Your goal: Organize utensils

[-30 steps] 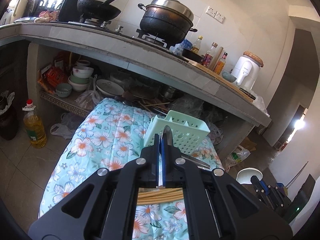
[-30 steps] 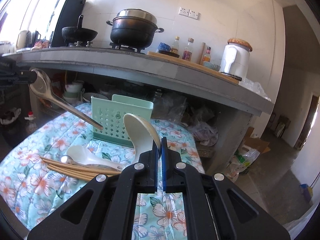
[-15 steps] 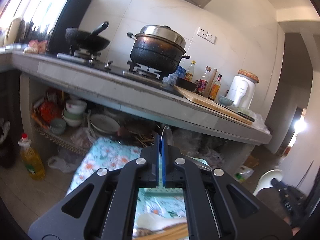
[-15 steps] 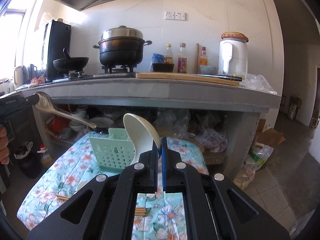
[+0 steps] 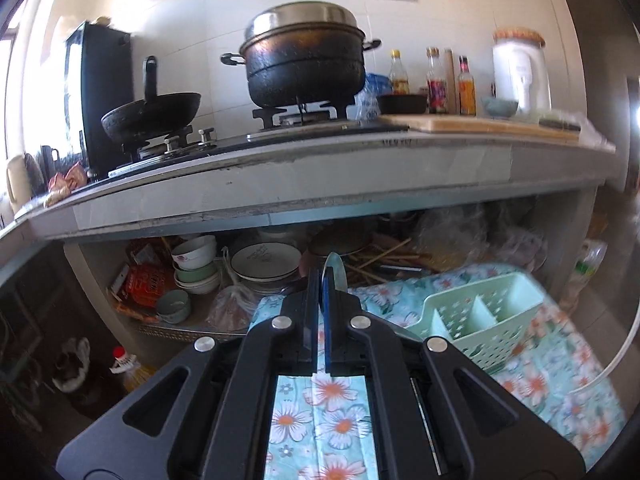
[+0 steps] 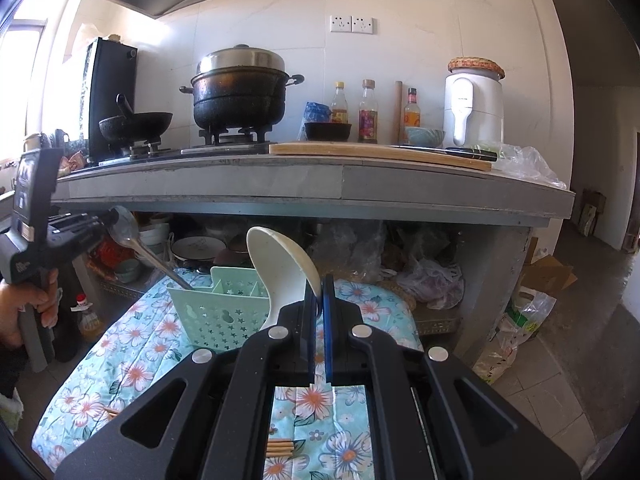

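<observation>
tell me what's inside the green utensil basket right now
From the left wrist view, the green basket shows dividers and compartments that look empty. In the right wrist view, the metal spoon's handle tip dips into its left end. The basket floor is hidden behind the walls.

basket (image 6: 218, 312): matt perforated plastic | ladle (image 6: 130, 236): shiny metal | spoon (image 6: 280, 268): smooth cream plastic | cloth (image 6: 132, 356): looking soft, floral | chopsticks (image 6: 280, 449): wood
</observation>
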A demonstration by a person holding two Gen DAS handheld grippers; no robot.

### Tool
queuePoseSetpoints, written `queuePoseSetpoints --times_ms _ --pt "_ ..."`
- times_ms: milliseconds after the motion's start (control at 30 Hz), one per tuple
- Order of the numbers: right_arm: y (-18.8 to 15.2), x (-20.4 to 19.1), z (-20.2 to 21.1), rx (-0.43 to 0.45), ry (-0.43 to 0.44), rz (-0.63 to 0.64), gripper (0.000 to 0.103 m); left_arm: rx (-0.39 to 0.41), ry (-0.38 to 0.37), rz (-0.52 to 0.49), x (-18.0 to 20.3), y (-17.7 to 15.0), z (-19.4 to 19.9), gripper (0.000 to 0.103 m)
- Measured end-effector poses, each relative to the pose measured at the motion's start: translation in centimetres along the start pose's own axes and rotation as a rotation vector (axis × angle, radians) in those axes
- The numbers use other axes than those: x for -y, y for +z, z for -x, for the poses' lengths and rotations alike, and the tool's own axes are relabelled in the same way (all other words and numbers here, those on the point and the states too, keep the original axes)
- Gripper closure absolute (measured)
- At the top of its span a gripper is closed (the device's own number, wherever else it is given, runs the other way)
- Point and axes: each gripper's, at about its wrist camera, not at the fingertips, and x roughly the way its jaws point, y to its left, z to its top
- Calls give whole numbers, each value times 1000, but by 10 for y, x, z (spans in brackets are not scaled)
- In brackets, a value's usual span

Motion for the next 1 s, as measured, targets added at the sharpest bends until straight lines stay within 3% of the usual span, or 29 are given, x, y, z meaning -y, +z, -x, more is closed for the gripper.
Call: queuePoseSetpoints --times_ms 67,167,300,367,500,733,1000 --pt "0 1 -5 -5 5 -4 100 -39 4 -42 12 -3 -16 102" --pt "1 4 -13 -15 22 -12 100 -96 -32 -29 20 -8 -38 101" --pt "5 10 -23 -24 34 -17 100 -107 -131 71 15 -15 -54 96" --pt "8 15 -30 -30 52 -34 100 -100 -167 131 11 -20 -58 89" --pt "25 24 -43 -21 89 -64 100 -67 -226 262 -2 -29 -56 86" --pt "63 29 -84 31 124 -95 100 2 -207 354 -25 -48 -19 79" --pt "71 13 -146 -7 104 -80 100 -74 -172 393 -49 -92 9 77"
